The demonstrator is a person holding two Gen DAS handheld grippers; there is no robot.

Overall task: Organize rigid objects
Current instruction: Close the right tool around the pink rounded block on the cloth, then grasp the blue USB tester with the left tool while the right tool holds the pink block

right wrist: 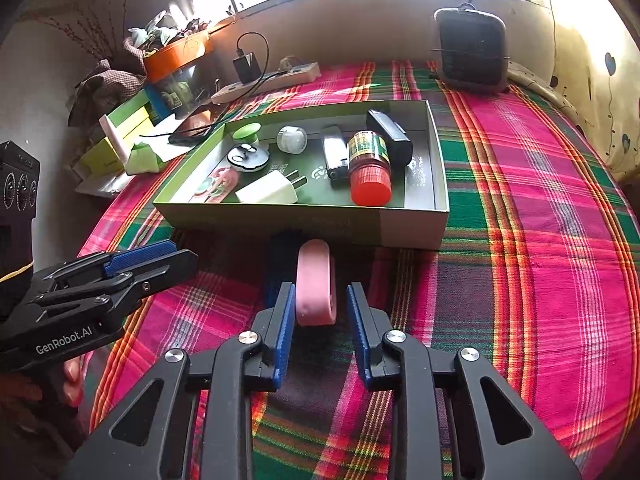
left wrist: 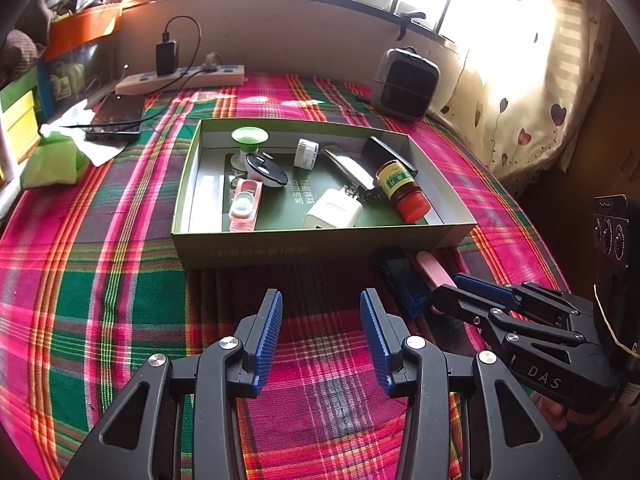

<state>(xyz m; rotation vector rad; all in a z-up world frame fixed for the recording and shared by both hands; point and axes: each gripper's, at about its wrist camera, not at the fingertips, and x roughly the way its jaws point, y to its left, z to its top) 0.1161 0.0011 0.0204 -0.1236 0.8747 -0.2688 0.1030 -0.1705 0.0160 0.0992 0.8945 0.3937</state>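
A pink oblong case [right wrist: 316, 280] lies on the plaid cloth just in front of the green cardboard box [right wrist: 412, 228], with a dark blue flat object [right wrist: 278, 260] along its left side. My right gripper [right wrist: 320, 292] is open, its fingers standing on either side of the pink case's near end, the left pad close against it. My left gripper [left wrist: 320, 300] is open over bare cloth, nothing between its fingers. Inside the box [left wrist: 320, 248] lie a red-capped bottle [right wrist: 368, 168], a white plug [right wrist: 268, 192], a black case [right wrist: 390, 136] and several small items.
A grey heater [right wrist: 472, 52] stands at the back right. A power strip [right wrist: 268, 80] with a charger runs along the back wall. A phone [left wrist: 116, 118], tissues [left wrist: 56, 156] and stacked boxes crowd the left side. A curtain [left wrist: 532, 80] hangs on the right.
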